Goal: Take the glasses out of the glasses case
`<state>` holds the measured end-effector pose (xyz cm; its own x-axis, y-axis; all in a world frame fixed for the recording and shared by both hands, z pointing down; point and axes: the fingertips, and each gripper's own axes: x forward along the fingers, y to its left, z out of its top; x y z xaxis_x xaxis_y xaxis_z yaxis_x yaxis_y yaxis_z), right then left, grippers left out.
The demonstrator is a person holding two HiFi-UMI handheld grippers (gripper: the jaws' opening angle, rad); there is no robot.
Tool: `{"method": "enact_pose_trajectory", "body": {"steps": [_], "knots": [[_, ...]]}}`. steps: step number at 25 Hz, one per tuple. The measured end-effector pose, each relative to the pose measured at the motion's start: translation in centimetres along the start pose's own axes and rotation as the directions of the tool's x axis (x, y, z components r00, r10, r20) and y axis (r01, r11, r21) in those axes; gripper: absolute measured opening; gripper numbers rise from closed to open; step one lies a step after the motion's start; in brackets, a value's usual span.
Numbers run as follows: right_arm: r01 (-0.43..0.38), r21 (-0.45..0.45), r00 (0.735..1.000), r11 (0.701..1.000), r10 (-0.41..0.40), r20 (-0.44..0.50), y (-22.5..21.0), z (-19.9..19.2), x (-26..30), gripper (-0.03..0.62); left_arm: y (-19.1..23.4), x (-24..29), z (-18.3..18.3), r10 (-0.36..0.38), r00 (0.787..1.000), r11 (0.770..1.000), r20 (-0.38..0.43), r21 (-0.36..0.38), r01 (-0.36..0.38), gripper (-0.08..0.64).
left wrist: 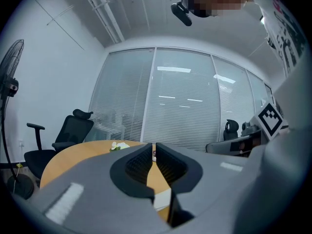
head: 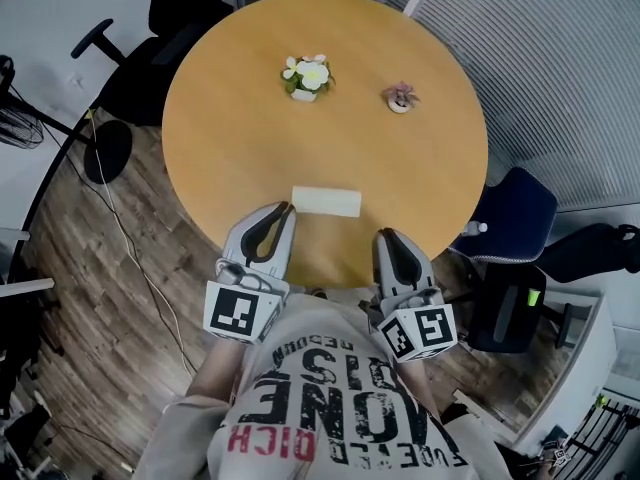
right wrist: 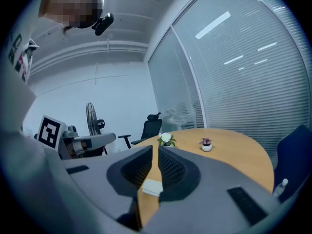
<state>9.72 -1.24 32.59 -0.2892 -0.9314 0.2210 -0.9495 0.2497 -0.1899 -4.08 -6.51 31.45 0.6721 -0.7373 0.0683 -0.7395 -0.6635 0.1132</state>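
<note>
The white glasses case [head: 325,201] lies closed near the front edge of the round wooden table [head: 240,138]. My left gripper [head: 286,208] is level at the table's edge, its tips just left of the case's left end, jaws shut and empty. My right gripper [head: 384,234] hangs just off the front edge, to the right of the case and nearer to me, shut with nothing in it. In the left gripper view the case [left wrist: 162,199] shows as a white strip below the jaws of that gripper [left wrist: 152,149]. The right gripper view shows the case [right wrist: 152,187] under its gripper [right wrist: 158,150].
A white flower pot [head: 307,76] and a small pink plant [head: 401,97] stand at the table's far side. A black office chair [head: 150,38] is at the back left and a blue chair [head: 515,213] at the right. A fan [head: 18,118] stands far left.
</note>
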Motion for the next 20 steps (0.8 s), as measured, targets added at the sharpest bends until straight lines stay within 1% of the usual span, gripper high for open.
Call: {"method": "enact_pose_trajectory", "body": {"steps": [5,8,13,20], "knots": [[0.041,0.013,0.999,0.999,-0.041,-0.010,-0.6,-0.5,1.5,0.029,1.2,1.3,-1.0,-0.033,0.999,0.999,-0.037,-0.010,0.032,0.034],[0.053,0.019,0.998,0.998,-0.053,-0.018,-0.8,-0.7,2.1,0.029,1.7,1.9,-1.4,-0.046,0.998,0.999,-0.053,-0.011,0.046,0.034],[0.047,0.024,0.998,0.999,-0.046,-0.039,-1.3,-1.1,3.2,0.029,2.4,2.7,-2.2,-0.045,0.996,0.999,-0.074,-0.021,0.043,0.034],[0.010,0.023,0.998,1.000,-0.008,-0.065,-3.1,-1.1,4.7,0.029,2.6,4.1,-2.4,0.002,0.996,0.999,-0.086,-0.036,-0.005,0.034]]}}
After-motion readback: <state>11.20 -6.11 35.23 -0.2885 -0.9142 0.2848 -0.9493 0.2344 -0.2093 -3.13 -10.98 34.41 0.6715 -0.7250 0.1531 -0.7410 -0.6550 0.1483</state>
